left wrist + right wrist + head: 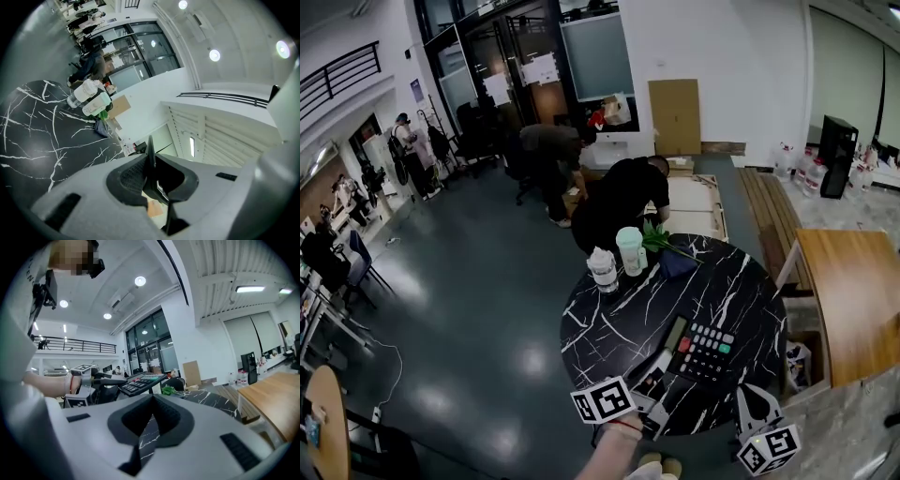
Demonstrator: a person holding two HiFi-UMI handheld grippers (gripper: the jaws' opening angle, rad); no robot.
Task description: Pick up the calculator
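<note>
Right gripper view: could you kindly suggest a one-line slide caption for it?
Left tongs hold the calculator level above the black marble table, beyond the shut right tongs.

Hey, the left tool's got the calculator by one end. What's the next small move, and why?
Probably lift it a little higher, keeping it level. The left tool is shut on the calculator's near end, so most of it juts out unsupported, and it looks only just above the table. The right tool is shut and empty.
</note>
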